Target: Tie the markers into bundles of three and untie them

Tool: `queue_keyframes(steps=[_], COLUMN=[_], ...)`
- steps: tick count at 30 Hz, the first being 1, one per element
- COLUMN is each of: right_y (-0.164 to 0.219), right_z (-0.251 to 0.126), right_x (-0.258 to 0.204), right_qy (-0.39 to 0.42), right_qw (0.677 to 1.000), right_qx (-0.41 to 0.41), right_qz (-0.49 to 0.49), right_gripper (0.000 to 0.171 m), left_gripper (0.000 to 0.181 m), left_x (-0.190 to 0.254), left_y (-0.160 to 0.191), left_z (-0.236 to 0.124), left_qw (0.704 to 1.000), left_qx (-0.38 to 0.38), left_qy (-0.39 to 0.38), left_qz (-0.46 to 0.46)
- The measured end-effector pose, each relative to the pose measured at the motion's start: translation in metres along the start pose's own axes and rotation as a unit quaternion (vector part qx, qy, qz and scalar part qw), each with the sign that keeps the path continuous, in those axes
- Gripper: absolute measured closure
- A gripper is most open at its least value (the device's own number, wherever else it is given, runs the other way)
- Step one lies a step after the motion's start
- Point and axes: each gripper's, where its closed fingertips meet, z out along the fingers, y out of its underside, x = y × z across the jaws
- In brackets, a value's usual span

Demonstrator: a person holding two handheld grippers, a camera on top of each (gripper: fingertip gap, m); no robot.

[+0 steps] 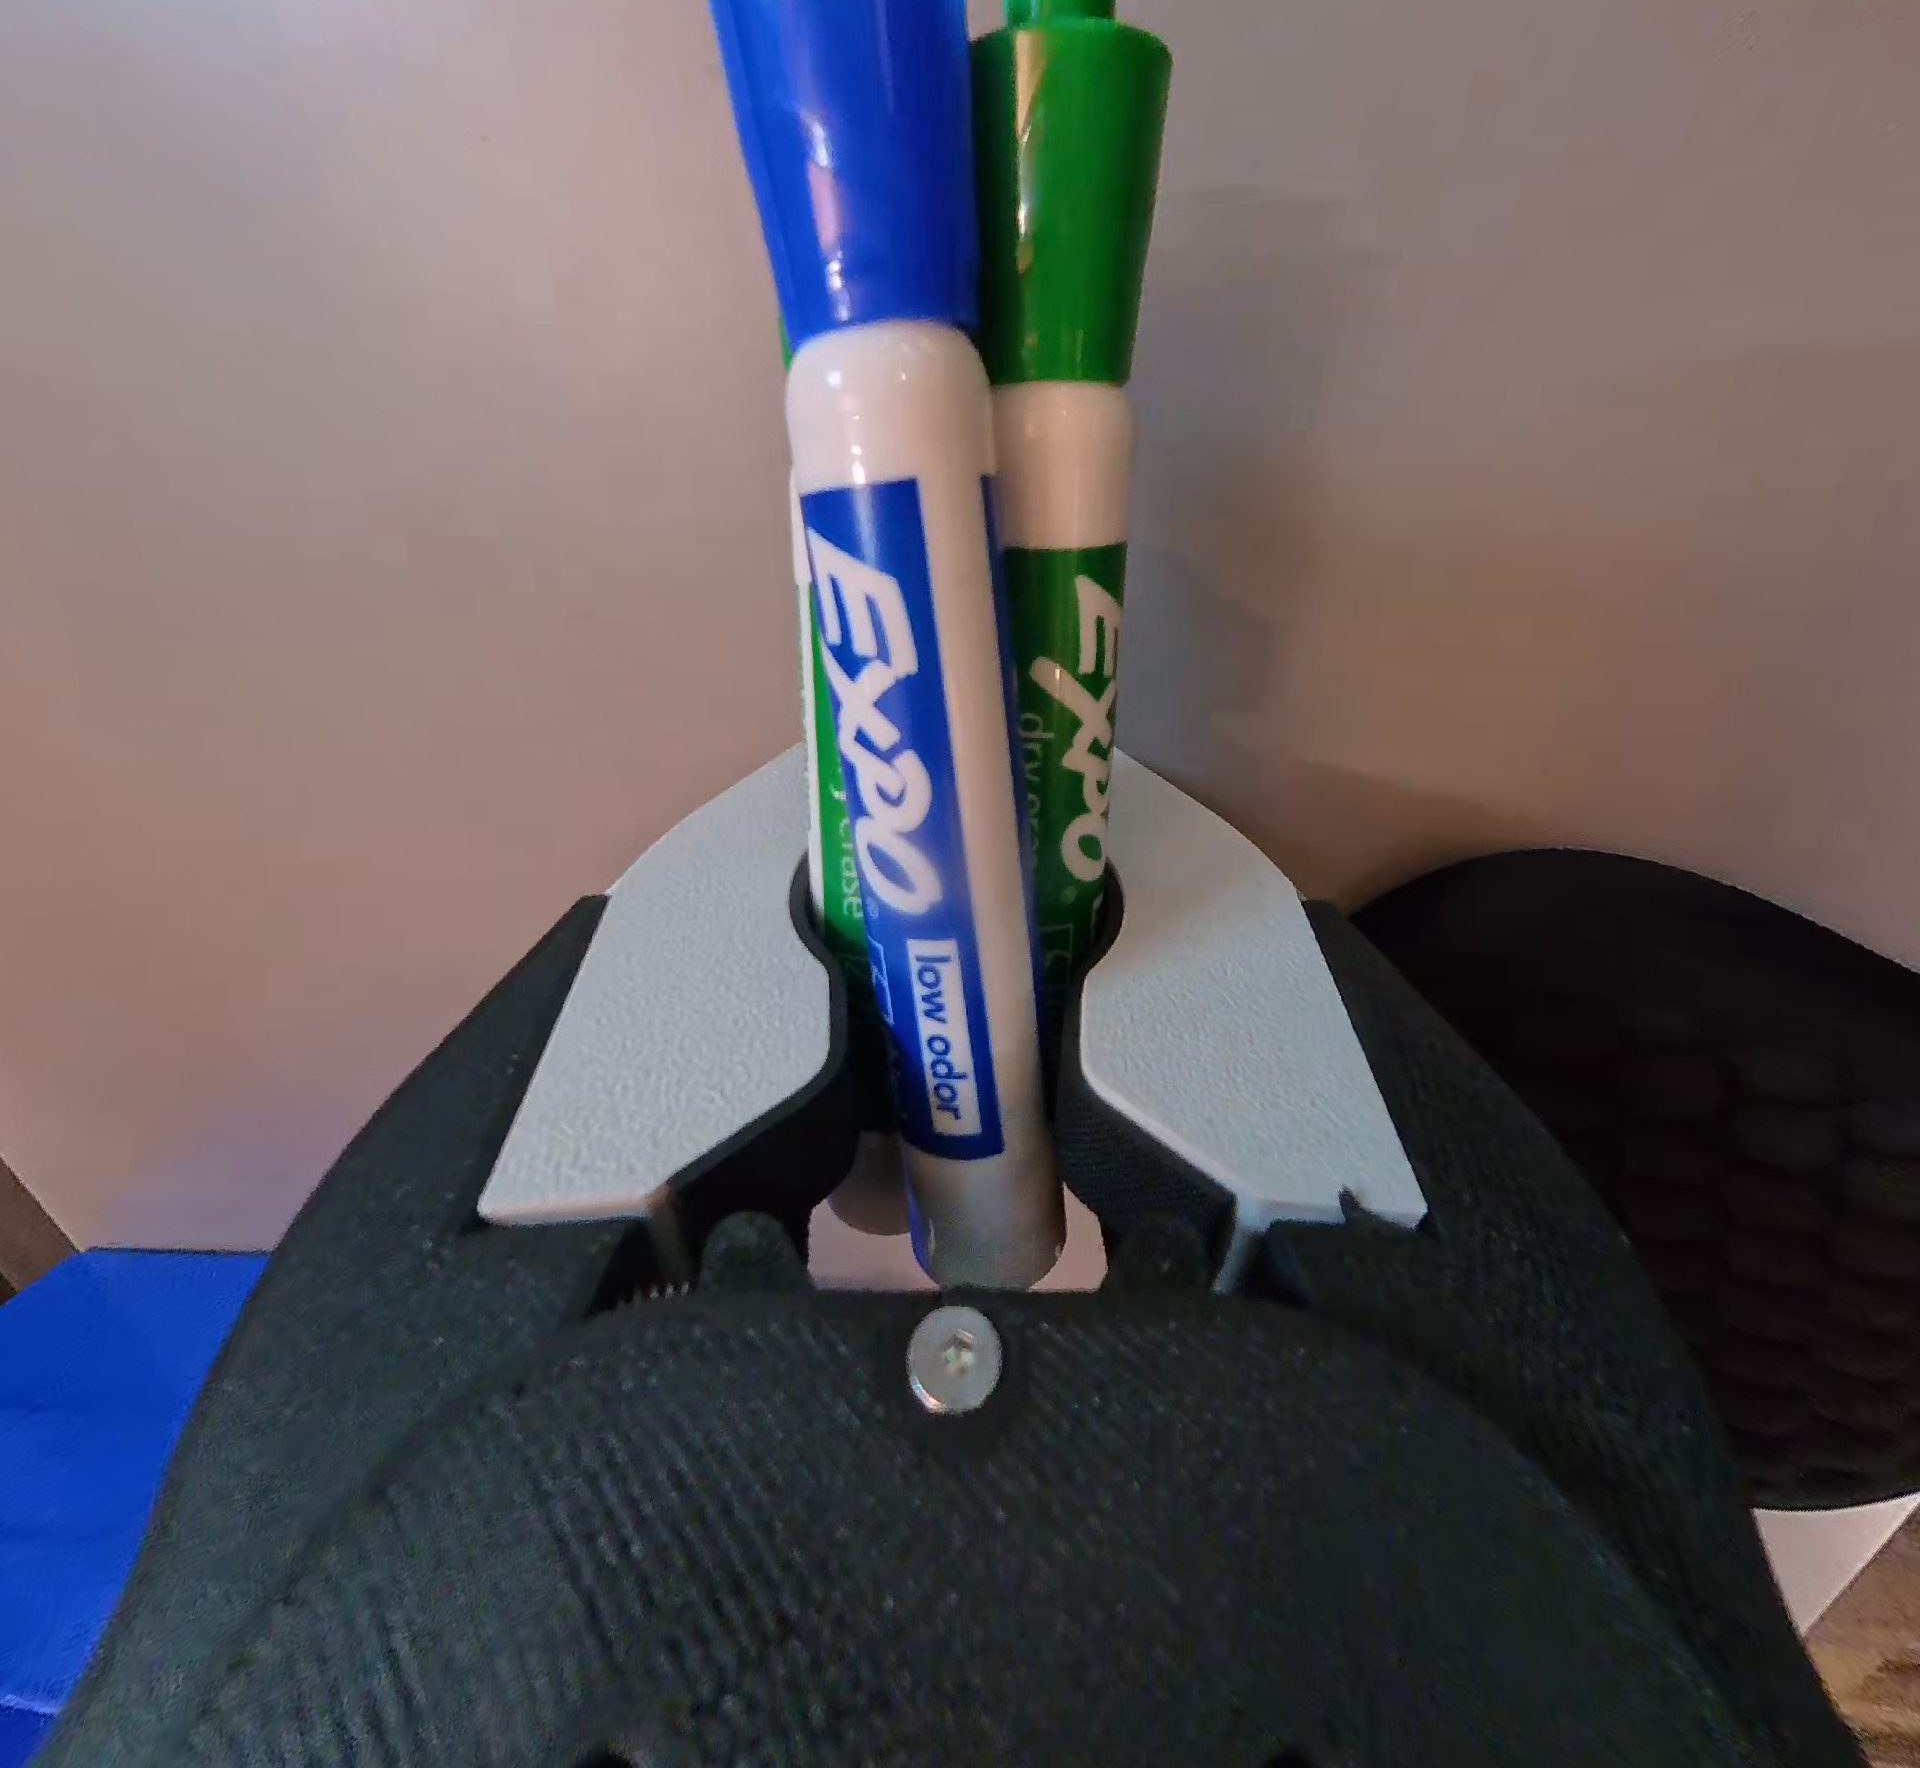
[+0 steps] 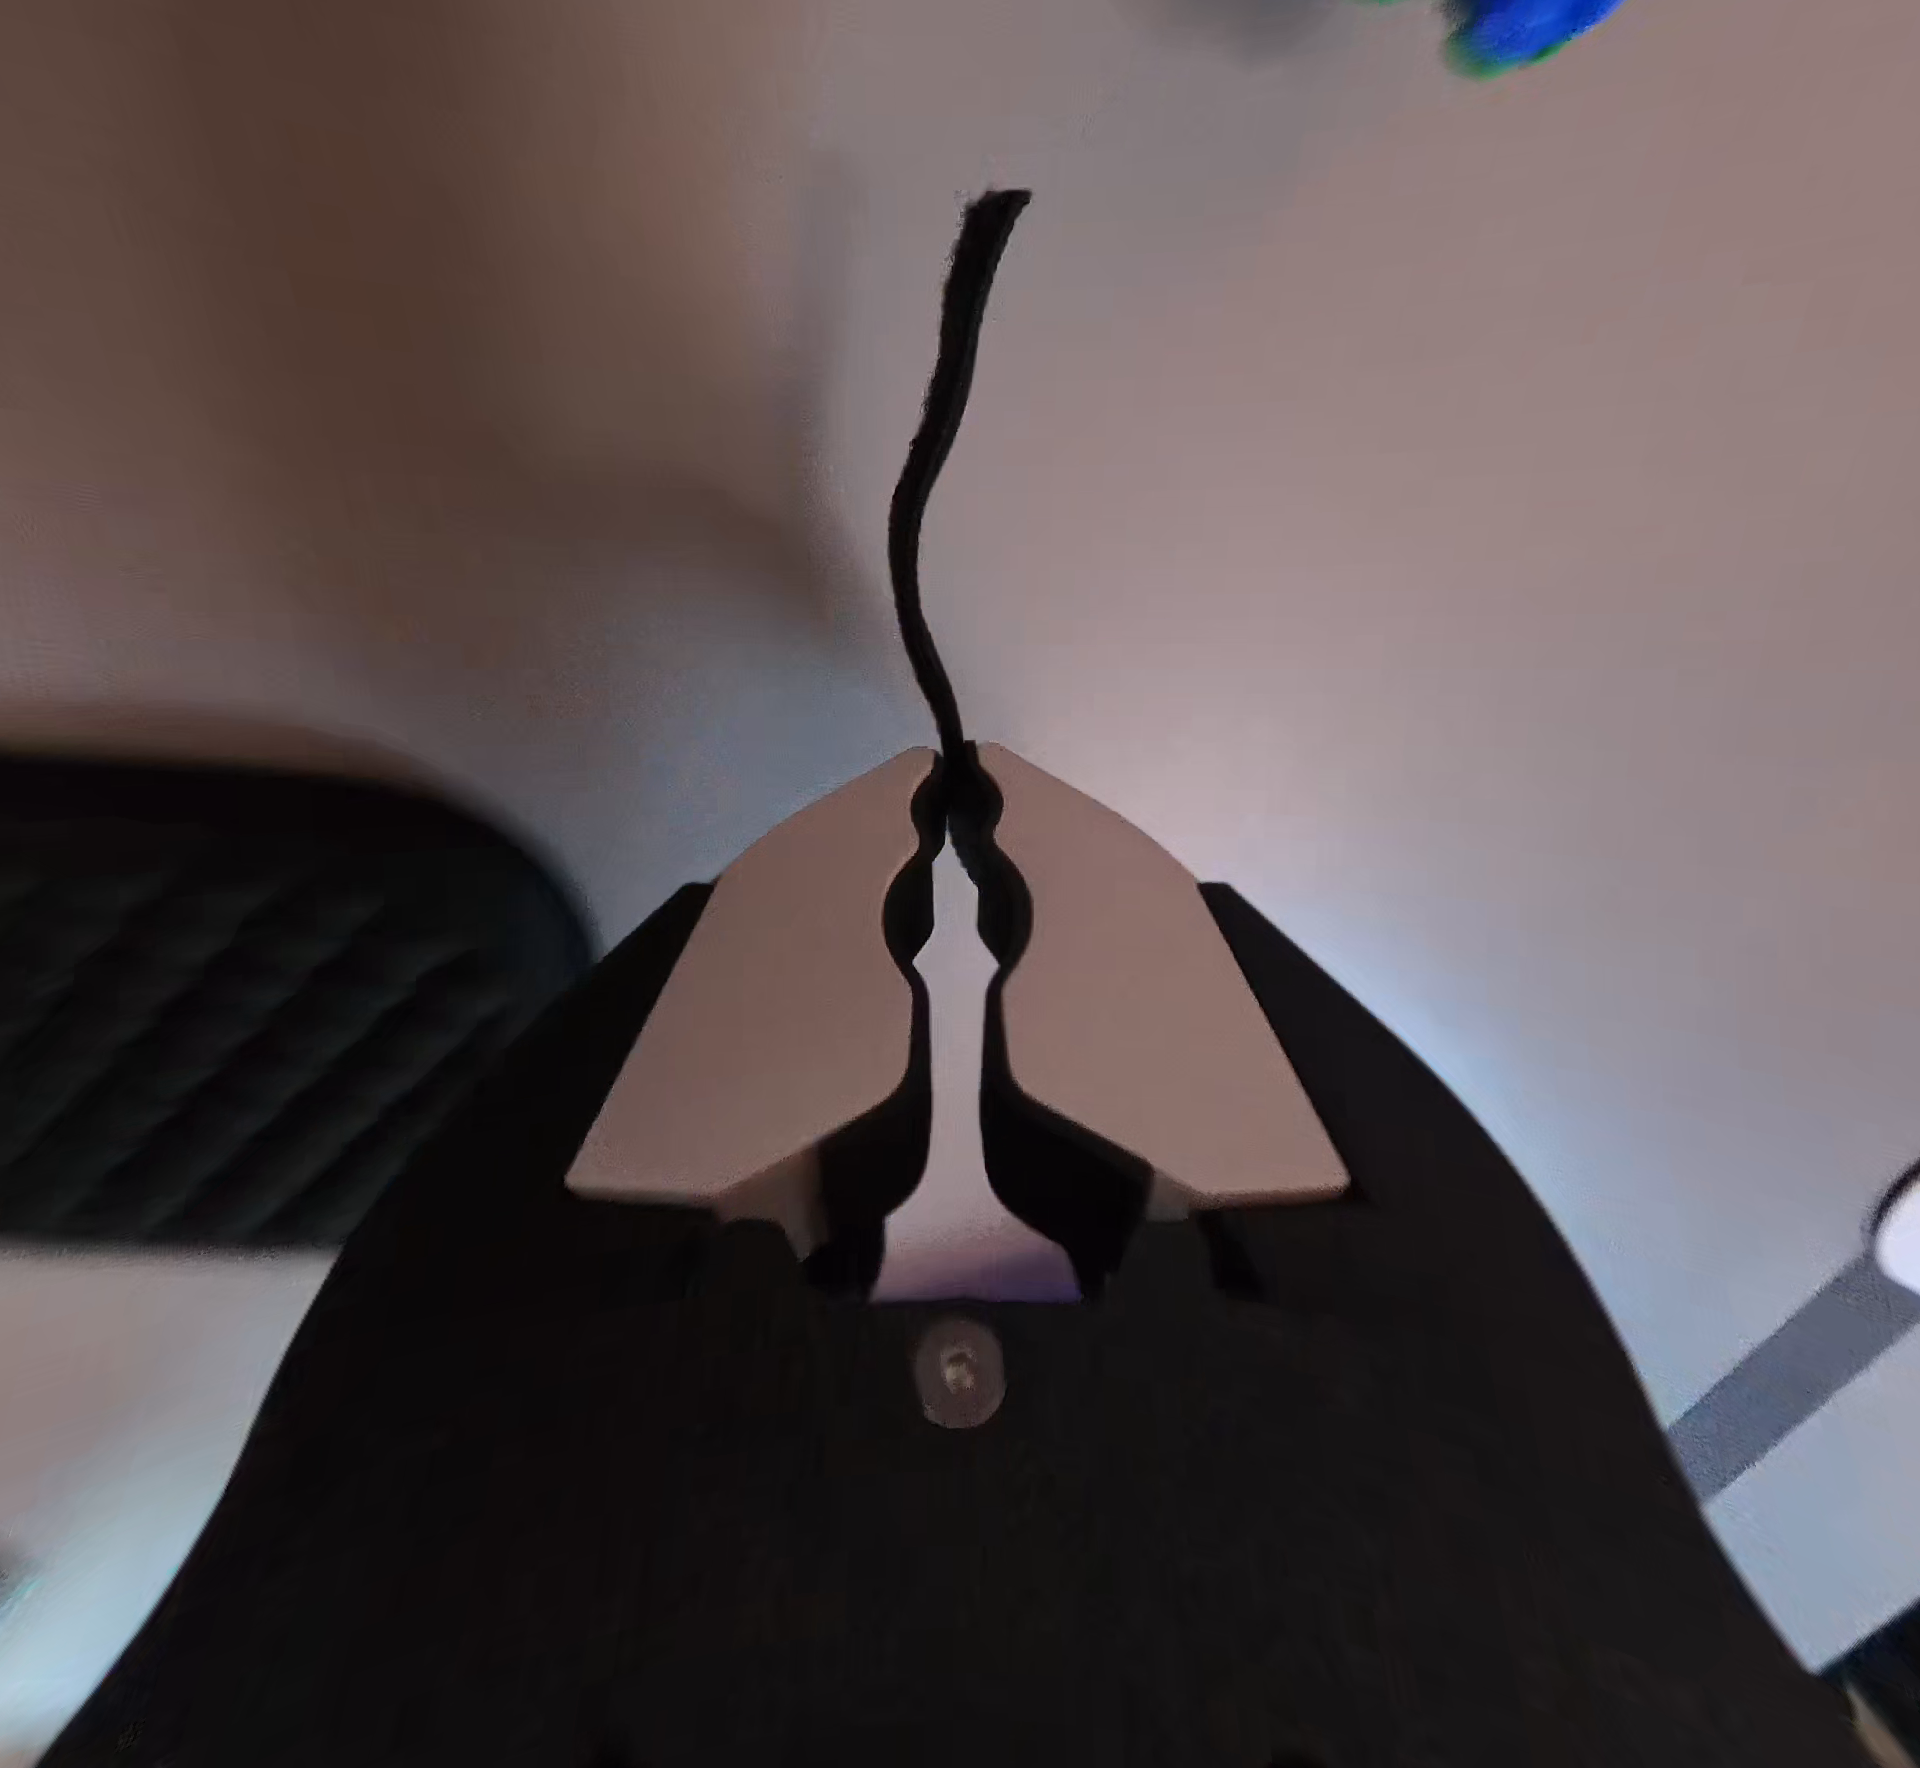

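The left gripper (image 1: pixel 961 970) has its jaws closed around a cluster of markers held pointing away from the camera: a blue marker (image 1: pixel 894 513) nearest, a green marker (image 1: pixel 1070 430) just right of it, and a second green one (image 1: pixel 826 825) mostly hidden behind the blue. No band or tie can be seen around them. The right gripper (image 2: pixel 958 762) has its jaws pinched tight on the end of a black strap (image 2: pixel 935 492), which stands free beyond the tips, wavy and unsupported. In the right wrist view the marker caps appear blurred at the far upper right, well apart from the strap. A dark textured pad (image 1: pixel 1662 1147) sits off to the right in the left wrist view.

The risks lie in both grips, I judge. The blue marker sits on top of the greens rather than nested between the jaws, so a tilt or a nudge from the strap could slide it out. The strap is limp and held only at its tip; pulling it round the cluster could drag it from the pinch, or it could fold on itself and miss the markers.
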Motion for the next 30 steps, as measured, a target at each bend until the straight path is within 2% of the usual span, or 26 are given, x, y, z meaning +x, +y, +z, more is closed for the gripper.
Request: queue_keyframes(steps=[4, 6, 9, 13, 16, 20, 25, 27, 30], right_y=[0.029, 0.035, 0.047, 0.039, 0.025, 0.020, 0.000, -0.004, 0.001], right_z=[-0.021, -0.015, 0.010, 0.032, 0.035, 0.037, 0.010, -0.013, -0.048], right_x=[-0.035, -0.036, -0.010, 0.017, 0.033, 0.050, 0.069, 0.079, 0.082], right_qy=[-0.135, -0.168, -0.138, -0.114, -0.075, -0.016, 0.097, 0.168, 0.252], right_qw=[0.976, 0.957, 0.931, 0.927, 0.944, 0.963, 0.991, 0.985, 0.955], right_qx=[-0.168, -0.231, -0.316, -0.328, -0.292, -0.249, -0.092, -0.014, 0.095], right_qz=[-0.016, -0.046, -0.121, -0.145, -0.131, -0.101, -0.010, 0.043, 0.127], right_gripper=[0.169, 0.169, 0.168, 0.162, 0.154, 0.134, 0.132, 0.132, 0.128], left_gripper=[0.138, 0.138, 0.138, 0.138, 0.138, 0.138, 0.138, 0.138, 0.138], left_x=[0.000, -0.001, -0.002, -0.003, -0.003, -0.004, -0.004, -0.004, -0.003], left_y=[-0.001, -0.002, -0.001, 0.006, 0.011, 0.012, 0.004, 0.002, -0.001], left_z=[-0.002, -0.004, -0.007, -0.012, -0.014, -0.012, -0.009, -0.009, -0.009], left_qw=[1.000, 1.000, 1.000, 1.000, 0.999, 0.999, 1.000, 0.999, 0.999], left_qx=[-0.006, -0.007, -0.010, -0.019, -0.023, -0.021, -0.002, 0.005, 0.008], left_qy=[-0.004, -0.006, -0.011, -0.015, -0.015, -0.016, -0.018, -0.019, -0.019], left_qz=[0.002, 0.001, -0.006, -0.014, -0.017, -0.020, -0.024, -0.026, -0.027])
